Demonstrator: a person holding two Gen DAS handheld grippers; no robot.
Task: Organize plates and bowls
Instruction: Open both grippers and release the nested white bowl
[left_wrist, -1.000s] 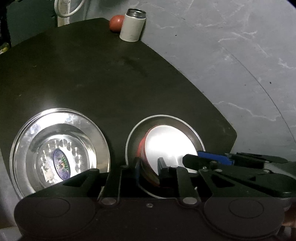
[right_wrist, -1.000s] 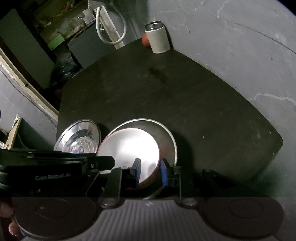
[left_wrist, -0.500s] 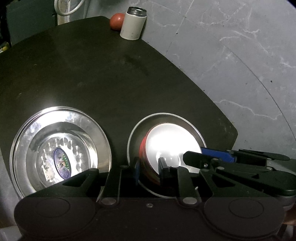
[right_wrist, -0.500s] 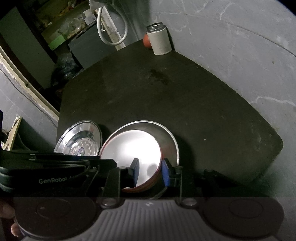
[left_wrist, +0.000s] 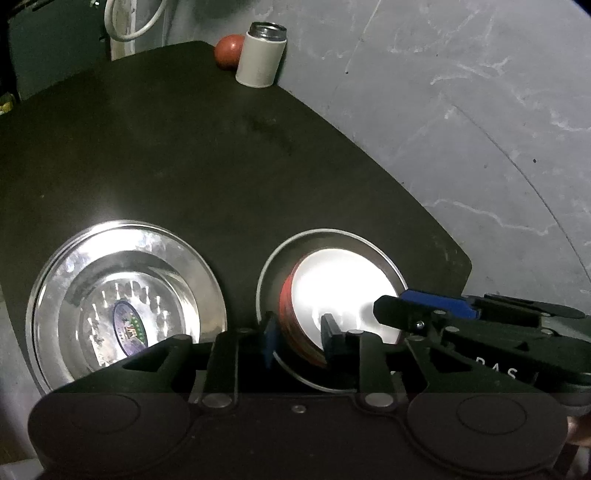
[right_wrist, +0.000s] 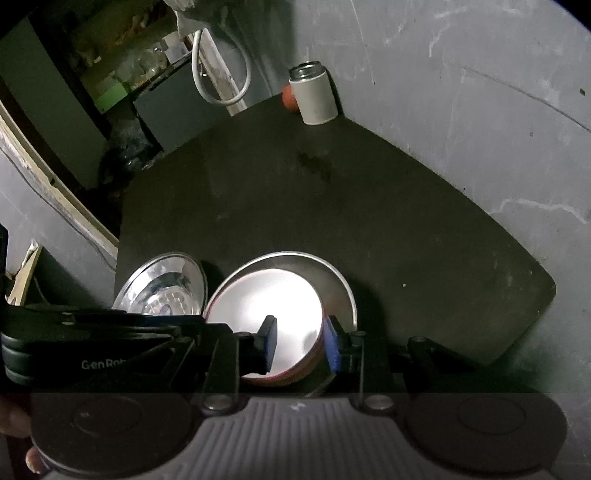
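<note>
"Gen Rob" – cut off – on left gripper (right_wrist: 155, 325), "DAS" on right gripper (left_wrist: 436, 314)

Both cams sat low on their grippers, looking forward and down over a dark tabletop (left_wrist: 184, 155), close in on the near edge. Left wrist view faced toward a white can (left_wrist: 261, 55) at 12 o'clock, with a steel plate (left_wrist: 55, 280) at 8. Right wrist view looked from further right, so that same can (right_wrist: 314, 94) also landed near 12. Both shared the red-rimmed bowl (left_wrist: 332, 280) dead ahead, the steel plate, can and grey wall (right_wrist: 461, 92).
</note>
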